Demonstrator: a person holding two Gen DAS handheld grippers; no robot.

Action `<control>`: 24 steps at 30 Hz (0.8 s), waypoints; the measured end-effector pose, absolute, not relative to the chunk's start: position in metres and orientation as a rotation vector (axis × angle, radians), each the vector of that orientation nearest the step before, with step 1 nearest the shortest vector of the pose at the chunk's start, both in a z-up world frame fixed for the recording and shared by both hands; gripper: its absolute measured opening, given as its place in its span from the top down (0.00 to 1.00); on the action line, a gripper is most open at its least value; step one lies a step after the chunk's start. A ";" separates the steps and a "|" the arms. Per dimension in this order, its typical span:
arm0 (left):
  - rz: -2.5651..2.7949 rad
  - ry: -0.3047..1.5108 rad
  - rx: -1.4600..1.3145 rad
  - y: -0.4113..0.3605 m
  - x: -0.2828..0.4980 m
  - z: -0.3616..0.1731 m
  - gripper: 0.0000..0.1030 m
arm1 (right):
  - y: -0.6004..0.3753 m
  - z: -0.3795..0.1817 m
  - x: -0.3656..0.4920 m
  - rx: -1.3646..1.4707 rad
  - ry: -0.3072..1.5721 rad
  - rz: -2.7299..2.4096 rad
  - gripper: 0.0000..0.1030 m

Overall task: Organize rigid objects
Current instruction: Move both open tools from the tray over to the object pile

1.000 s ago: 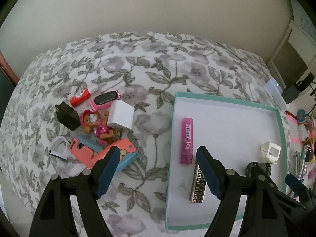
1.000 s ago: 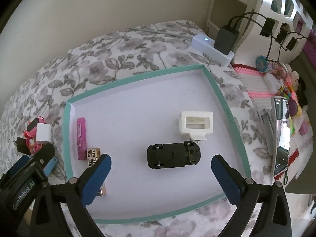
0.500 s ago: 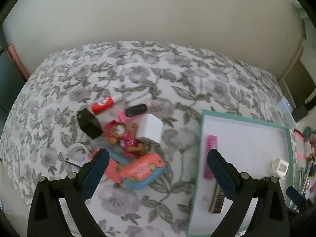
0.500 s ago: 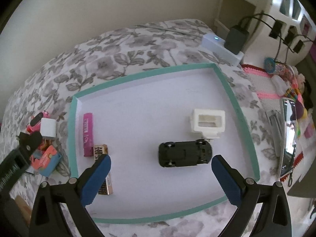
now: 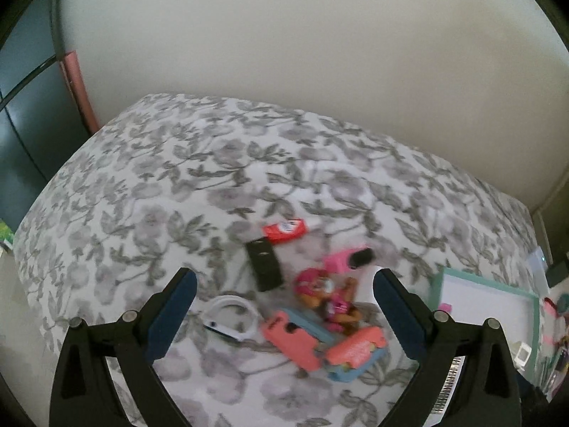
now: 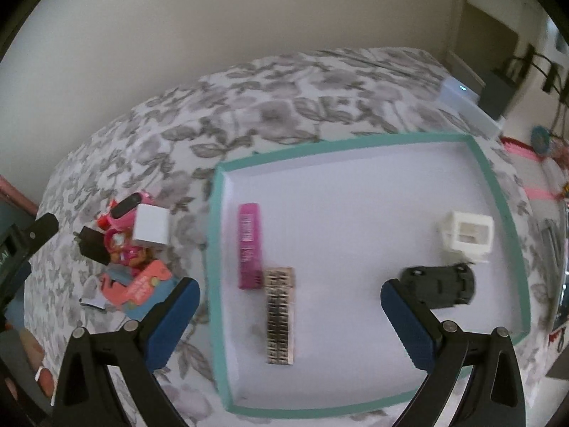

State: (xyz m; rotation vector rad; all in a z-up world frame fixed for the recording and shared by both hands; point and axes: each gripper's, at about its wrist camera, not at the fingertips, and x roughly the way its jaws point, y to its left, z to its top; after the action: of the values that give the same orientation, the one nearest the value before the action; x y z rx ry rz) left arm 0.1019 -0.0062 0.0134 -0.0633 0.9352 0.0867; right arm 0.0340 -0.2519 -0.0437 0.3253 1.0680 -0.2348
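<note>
Left wrist view: left gripper (image 5: 281, 283) spread wide with nothing between the blue pads, hanging over the heap of small things on the flowered bedcover (image 5: 185, 185); taking the black block (image 5: 265, 265) as landmark: red packet (image 5: 284, 231) just beyond it, pink band with a dark face (image 5: 350, 259) to its right, white ring (image 5: 233, 316) nearer the camera and to its left, cartoon figure (image 5: 327, 300) to its right and nearer, coral pieces (image 5: 295, 338) and a coral-and-blue case (image 5: 355, 354) nearer still; teal-rimmed tray (image 5: 487, 286) well to the right of the block, at the edge of the frame; whole picture blurred.

Right wrist view: right gripper (image 6: 290, 293) likewise spread wide and holding nothing, poised above the tray (image 6: 355, 146); taking the pink marker (image 6: 250, 245) as landmark, lying inside the tray close to its left wall: patterned metal bar (image 6: 280, 315) touching the marker's near end and running toward the camera; black toy car (image 6: 439, 284) well to the right, partly behind the right pad; white plastic frame (image 6: 467, 236) just beyond the car, touching or almost touching it; outside the tray, left of the marker, white cube (image 6: 151, 229) against the figure (image 6: 122, 245) and the block (image 6: 93, 247), coral pieces (image 6: 142, 283) nearer; part of the left gripper (image 6: 25, 245) at the far left edge.
</note>
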 end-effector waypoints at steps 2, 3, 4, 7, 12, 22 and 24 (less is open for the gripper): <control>0.096 0.943 -0.061 0.003 0.105 0.012 0.03 | -0.242 -0.044 0.039 0.317 1.057 -0.216 0.00; 0.103 0.945 -0.057 0.008 0.105 0.011 0.03 | -0.238 -0.045 0.042 0.319 1.061 -0.204 0.00; 0.114 0.945 -0.049 0.013 0.106 0.011 0.03 | -0.233 -0.047 0.045 0.323 1.066 -0.186 0.00; 0.157 0.935 -0.022 0.027 0.107 0.013 0.03 | -0.218 -0.048 0.051 0.322 1.033 -0.137 0.00; 0.203 0.958 -0.059 0.057 0.110 0.008 0.03 | -0.195 -0.043 0.062 0.292 0.988 -0.092 0.00; 0.157 1.108 -0.106 0.071 0.126 -0.031 0.03 | -0.155 -0.067 0.081 0.221 1.076 -0.003 0.00; 0.137 1.145 -0.116 0.069 0.130 -0.041 0.03 | -0.153 -0.073 0.083 0.244 1.098 0.010 0.00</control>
State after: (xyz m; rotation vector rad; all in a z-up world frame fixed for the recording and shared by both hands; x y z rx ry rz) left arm 0.1297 0.0688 -0.0414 -0.1156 1.1454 0.1365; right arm 0.0834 -0.1529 -0.0729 0.2436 1.0975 0.0101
